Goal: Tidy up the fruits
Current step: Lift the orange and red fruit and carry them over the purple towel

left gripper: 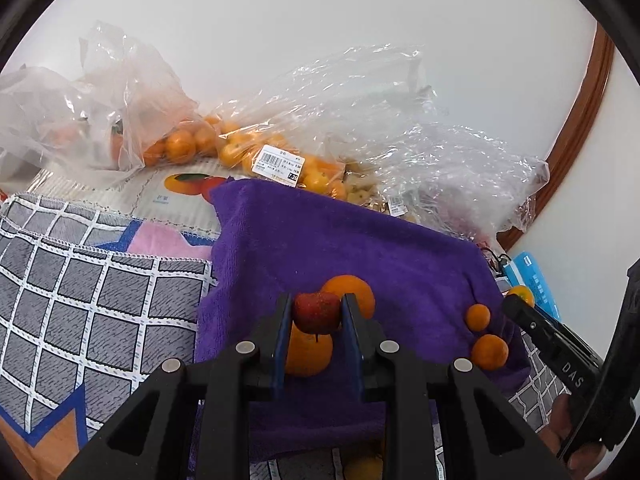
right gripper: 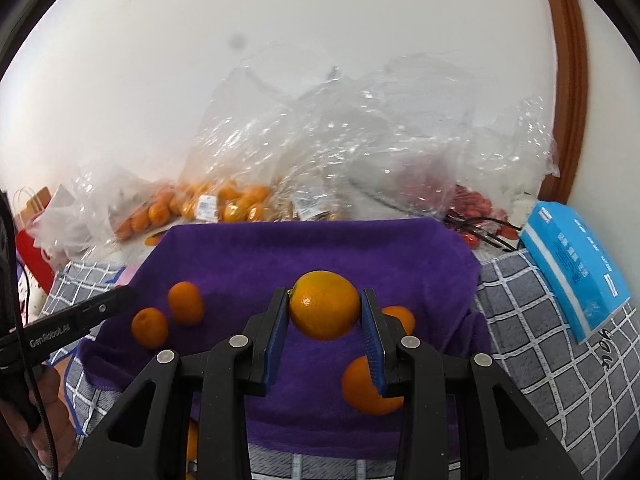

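Note:
My left gripper (left gripper: 316, 312) is shut on a small red fruit (left gripper: 317, 312) and holds it above the purple towel (left gripper: 320, 240). Two oranges (left gripper: 352, 290) lie on the towel just under and beyond it, and two small oranges (left gripper: 489, 352) lie to the right. My right gripper (right gripper: 325, 308) is shut on a yellow-orange citrus fruit (right gripper: 325, 305) above the same purple towel (right gripper: 312, 248). Two small oranges (right gripper: 185, 303) lie on the towel to its left and two oranges (right gripper: 366, 388) lie under its right finger.
Clear plastic bags with several oranges (left gripper: 180, 146) and other fruit (right gripper: 472, 204) lie behind the towel against the white wall. A grey checked cloth (left gripper: 80, 292) covers the table. A blue box (right gripper: 576, 272) lies at the right. The other gripper's finger (right gripper: 80, 316) reaches in from the left.

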